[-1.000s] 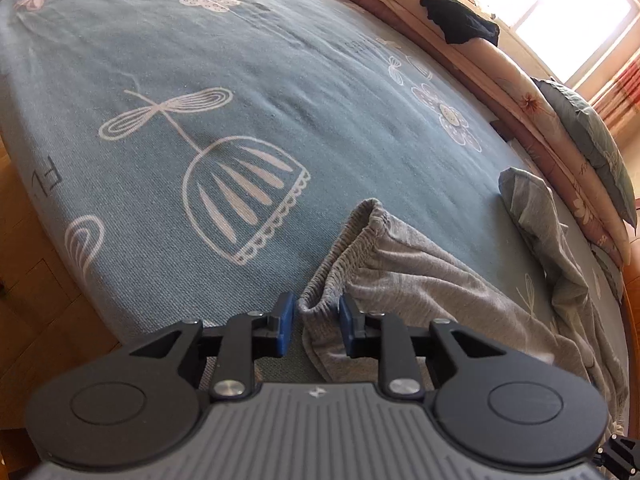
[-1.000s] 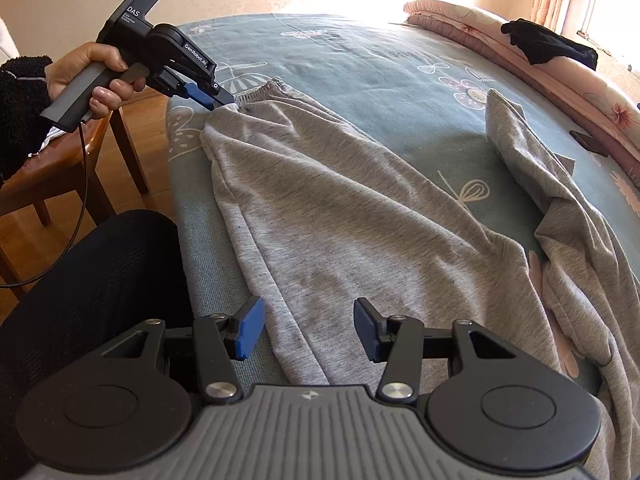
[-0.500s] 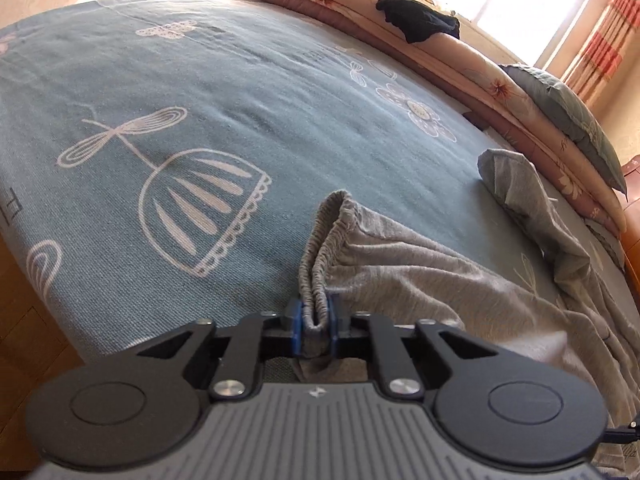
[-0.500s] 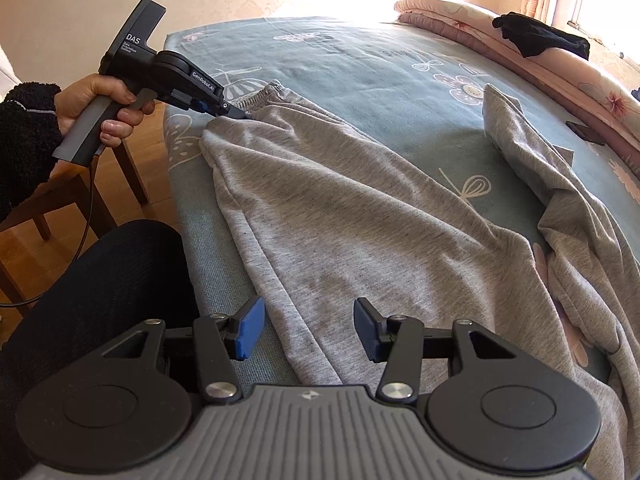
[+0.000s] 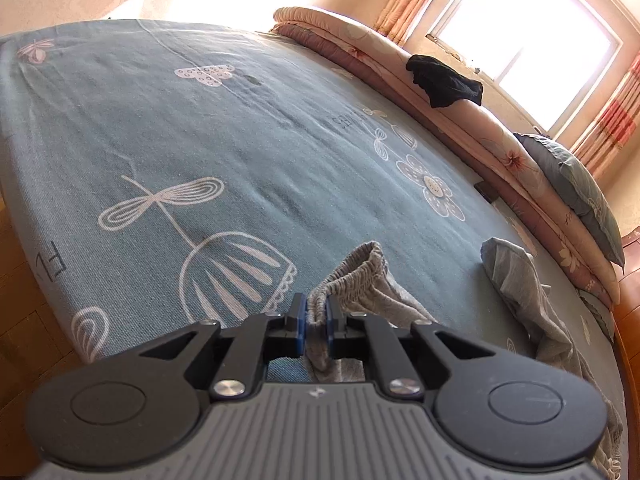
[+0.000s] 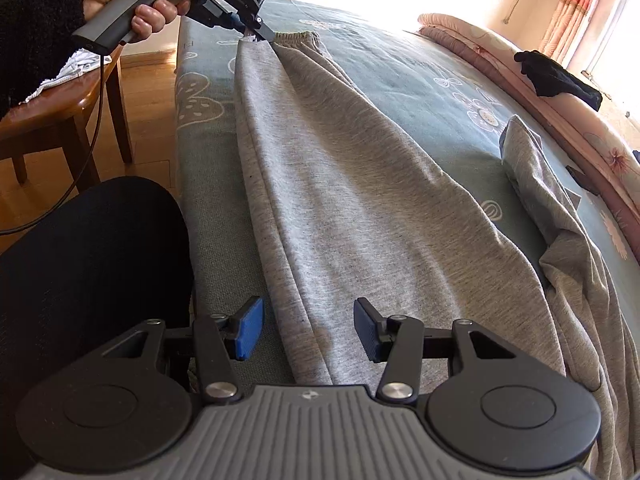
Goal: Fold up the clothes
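left gripper (image 5: 314, 320) clamps trousers (image 6: 340, 184) waistband | right gripper (image 6: 306, 330) agape

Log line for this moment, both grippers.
left gripper: shut on grey sweatpants waistband | right gripper: open over pant leg

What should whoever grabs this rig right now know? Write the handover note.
Left gripper: shut on the elastic waistband of the grey trousers, lifting that corner a little off the bed.
Right gripper: open, poised over the trousers' near edge, pads not pressing cloth.
Trousers: spread lengthwise along the near side of the bed; the far leg is bunched and turned over.
Done: waistband corner gripped. No fold made yet.
Left: probably close the right gripper on the near edge, smooth the bunched leg, then fold.
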### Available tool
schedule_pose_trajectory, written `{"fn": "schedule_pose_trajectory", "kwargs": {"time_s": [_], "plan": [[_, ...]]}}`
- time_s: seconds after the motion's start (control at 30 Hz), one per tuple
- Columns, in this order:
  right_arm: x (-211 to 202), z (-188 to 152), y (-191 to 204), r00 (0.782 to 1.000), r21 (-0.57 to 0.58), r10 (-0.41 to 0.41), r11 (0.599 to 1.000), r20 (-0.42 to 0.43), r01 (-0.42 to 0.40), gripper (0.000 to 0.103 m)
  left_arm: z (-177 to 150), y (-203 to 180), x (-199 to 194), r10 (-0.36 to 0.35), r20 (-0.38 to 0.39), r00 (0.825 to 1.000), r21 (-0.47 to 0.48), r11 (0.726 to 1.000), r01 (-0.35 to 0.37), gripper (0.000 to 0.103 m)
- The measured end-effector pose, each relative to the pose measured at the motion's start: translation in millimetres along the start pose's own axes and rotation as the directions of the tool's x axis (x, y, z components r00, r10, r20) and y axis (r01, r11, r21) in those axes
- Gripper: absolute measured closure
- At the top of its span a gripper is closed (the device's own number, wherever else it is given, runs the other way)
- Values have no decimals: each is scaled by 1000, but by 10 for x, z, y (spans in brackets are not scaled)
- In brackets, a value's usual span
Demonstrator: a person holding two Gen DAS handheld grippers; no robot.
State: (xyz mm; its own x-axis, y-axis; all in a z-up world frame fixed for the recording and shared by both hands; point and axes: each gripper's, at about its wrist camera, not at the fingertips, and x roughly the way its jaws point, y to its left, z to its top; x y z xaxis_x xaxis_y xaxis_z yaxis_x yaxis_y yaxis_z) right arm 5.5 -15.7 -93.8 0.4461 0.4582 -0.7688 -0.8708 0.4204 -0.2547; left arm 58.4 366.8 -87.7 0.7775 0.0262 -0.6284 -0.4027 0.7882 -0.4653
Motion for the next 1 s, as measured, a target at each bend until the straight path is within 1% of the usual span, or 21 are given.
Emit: {"fn": "schedule_pose_trajectory", "kwargs": {"time_s": [0.03, 0.1, 0.17, 0.2, 0.27, 0.3, 0.33, 0.37, 0.47, 0.53, 0.63, 0.67, 0.77, 0.83, 0.87, 0.9, 0.97, 1.0], "plan": [[10, -2, 42, 1000, -11, -15, 1000, 4, 15, 49, -14, 17, 4, 2, -1, 1000, -7, 1000, -2, 95], [44, 0, 125, 997, -34, -73, 997, 0, 73, 50, -37, 43, -1, 0, 1, 1000, -20, 1000, 0, 95], [81, -9, 205, 992, -63, -126, 990, -3, 125, 59, -44, 55, -26, -7, 5, 1000, -28, 1000, 7, 95], [100, -19, 243, 989, -82, -149, 986, -4, 149, 65, -39, 55, -45, -11, 7, 1000, -30, 999, 11, 95], [119, -39, 304, 983, -114, -182, 977, 1, 181, 69, -22, 47, -83, -20, 11, 1000, -32, 999, 21, 95], [125, -41, 323, 982, -122, -188, 975, -3, 186, 77, -12, 41, -101, -24, 14, 1000, -30, 999, 25, 95], [135, -37, 340, 979, -128, -203, 971, -8, 200, 90, -5, 29, -120, -21, 19, 1000, -26, 999, 21, 95], [140, -38, 356, 976, -129, -219, 968, -13, 215, 97, 1, 20, -144, -18, 25, 1000, -25, 1000, 19, 95], [99, -14, 325, 981, -99, -194, 976, -12, 192, 97, 6, 2, -246, -3, 46, 999, -22, 1000, 4, 95], [18, 9, 287, 989, -64, -148, 987, -6, 148, 97, 5, -7, -320, 11, 60, 998, -21, 1000, -9, 95], [-68, 27, 238, 997, -19, -77, 997, -6, 77, 97, -35, 3, -434, 42, 68, 997, 6, 999, -42, 95], [-60, 19, 222, 998, -7, -62, 998, -11, 62, 97, -52, 16, -430, 55, 60, 997, 11, 998, -56, 95], [-40, 2, 137, 999, 48, -6, 999, -32, 8, 95, -114, 78, -276, 102, -7, 995, 24, 994, -102, 95], [-156, 10, 20, 1000, 87, 19, 996, 4, -19, 90, -151, 118, -157, 136, -47, 990, 31, 990, -135, 92], [-247, 10, -60, 999, 113, 30, 993, 27, -33, 89, -164, 140, -120, 145, -57, 988, 27, 989, -143, 92], [-335, 6, -150, 998, 142, 34, 989, 46, -40, 84, -165, 150, -100, 138, -63, 988, 31, 990, -136, 91], [-508, -35, -388, 997, 211, 13, 977, 76, -29, 81, -147, 160, -104, 136, -61, 989, 31, 990, -135, 90], [-586, -61, -512, 996, 247, 0, 969, 85, -21, 75, -130, 159, -118, 136, -55, 989, 34, 990, -135, 89]]}}
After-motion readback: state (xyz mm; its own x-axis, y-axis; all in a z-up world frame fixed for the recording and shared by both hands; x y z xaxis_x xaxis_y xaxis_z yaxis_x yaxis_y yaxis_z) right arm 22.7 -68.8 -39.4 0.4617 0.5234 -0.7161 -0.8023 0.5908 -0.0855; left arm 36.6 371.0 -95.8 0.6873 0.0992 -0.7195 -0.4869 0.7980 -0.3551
